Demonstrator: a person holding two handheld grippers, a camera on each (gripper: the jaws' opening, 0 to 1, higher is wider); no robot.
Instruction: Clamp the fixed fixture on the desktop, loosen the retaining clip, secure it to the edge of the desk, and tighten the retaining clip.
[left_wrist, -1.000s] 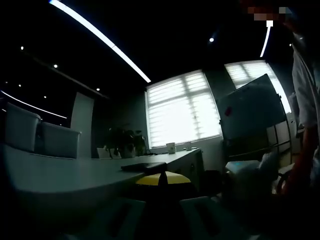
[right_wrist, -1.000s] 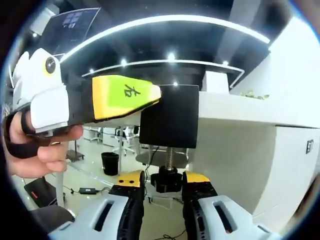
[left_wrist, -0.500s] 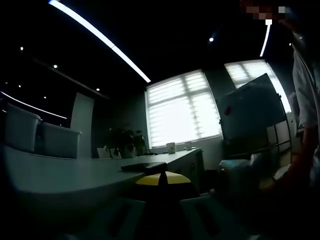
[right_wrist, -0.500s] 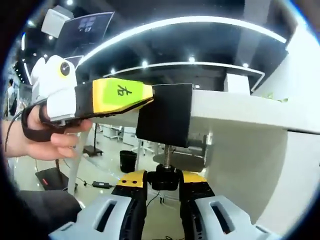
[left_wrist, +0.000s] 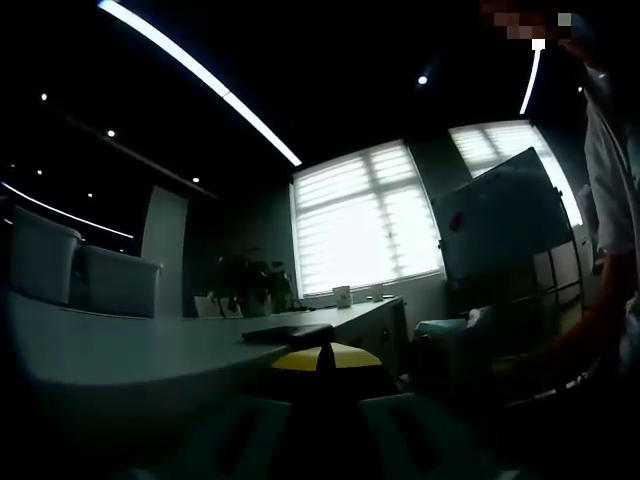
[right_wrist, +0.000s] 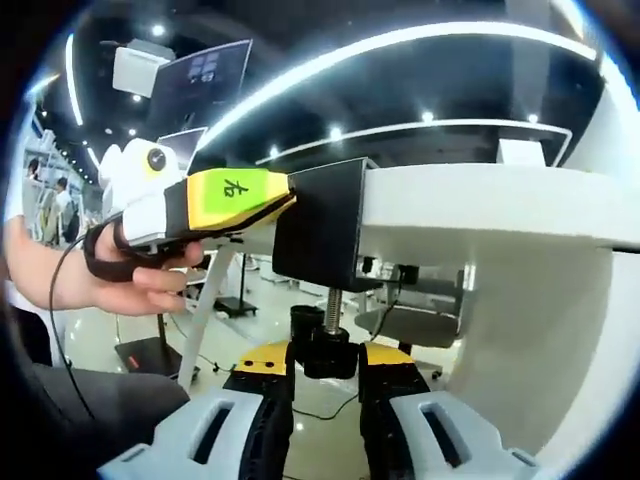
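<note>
A black clamp fixture (right_wrist: 320, 225) sits over the edge of the white desk (right_wrist: 480, 205). Its threaded screw (right_wrist: 332, 305) hangs below and ends in a black knob (right_wrist: 325, 352). My right gripper (right_wrist: 326, 362) is under the desk edge, its yellow-tipped jaws shut on that knob. My left gripper (right_wrist: 282, 200), yellow with a printed character, reaches in from the left and is shut on the fixture's side, with a hand (right_wrist: 140, 285) holding it. In the dark left gripper view, my left gripper (left_wrist: 325, 360) holds the fixture's top plate (left_wrist: 290, 333) flat on the desk (left_wrist: 120, 350).
Chairs (left_wrist: 80, 270) stand along the far side of the desk, with plants (left_wrist: 250, 285) and a cup (left_wrist: 342, 295) at its end. A whiteboard (left_wrist: 500, 220) is near bright windows. A person's arm (left_wrist: 600, 320) is on the right. Under the desk are legs and a bin.
The right gripper view has rolled and swung around under the desk edge with the knob kept between its jaws. The left gripper has stayed put on the fixture.
</note>
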